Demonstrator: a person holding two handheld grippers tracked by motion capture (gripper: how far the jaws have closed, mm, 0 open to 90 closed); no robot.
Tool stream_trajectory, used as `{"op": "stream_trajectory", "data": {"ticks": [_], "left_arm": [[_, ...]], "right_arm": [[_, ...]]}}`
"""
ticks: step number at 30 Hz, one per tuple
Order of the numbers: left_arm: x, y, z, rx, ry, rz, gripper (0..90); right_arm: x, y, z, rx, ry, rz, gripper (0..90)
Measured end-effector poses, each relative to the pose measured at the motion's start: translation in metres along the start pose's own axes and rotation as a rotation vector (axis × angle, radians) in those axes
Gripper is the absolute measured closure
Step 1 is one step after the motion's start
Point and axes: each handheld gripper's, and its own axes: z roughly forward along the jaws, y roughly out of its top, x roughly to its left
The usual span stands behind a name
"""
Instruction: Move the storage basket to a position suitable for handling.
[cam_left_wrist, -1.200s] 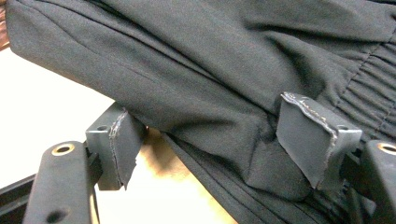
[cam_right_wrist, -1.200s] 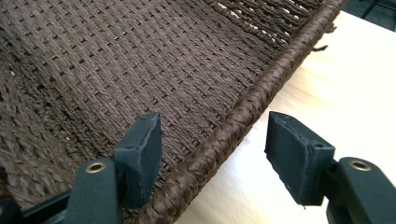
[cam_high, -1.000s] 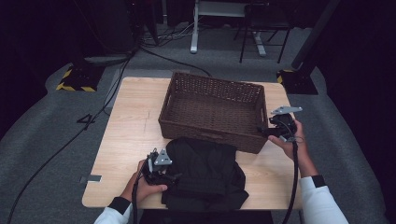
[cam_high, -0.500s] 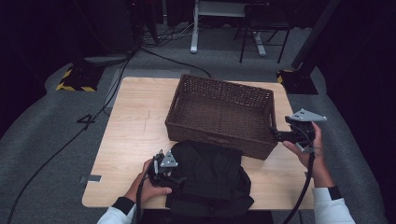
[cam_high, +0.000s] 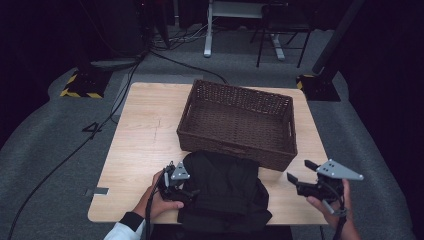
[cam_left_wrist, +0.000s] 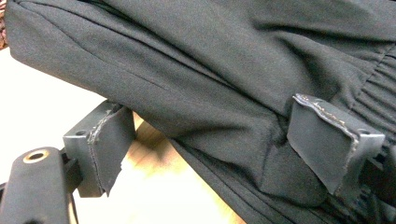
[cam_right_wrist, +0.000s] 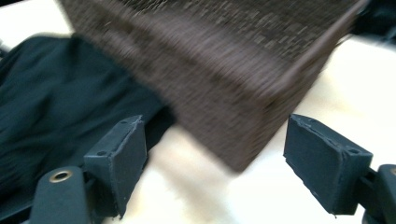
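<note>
The left claw is spread apart at the left edge of the folded black garment, one jaw resting on the cloth. The garment lies on the surface, its long side running front to back, touching the brown wicker basket. The right claw is apart, empty, near the basket's corner.
</note>
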Motion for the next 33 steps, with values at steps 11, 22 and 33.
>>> {"op": "stream_trajectory", "data": {"ticks": [11, 22, 33], "left_arm": [[-0.006, 0.002, 0.004, 0.012, 0.005, 0.005, 8.9], [-0.011, 0.009, 0.011, 0.039, -0.004, 0.017, 0.0], [-0.013, 0.012, 0.014, 0.046, 0.012, 0.001, 0.0]], "right_arm": [[0.051, -0.035, 0.070, 0.149, 0.234, 0.013, 16.6], [0.077, -0.030, 0.109, 0.246, 0.232, -0.019, 15.7], [0.067, -0.033, 0.112, 0.307, 0.155, -0.043, 0.5]]}}
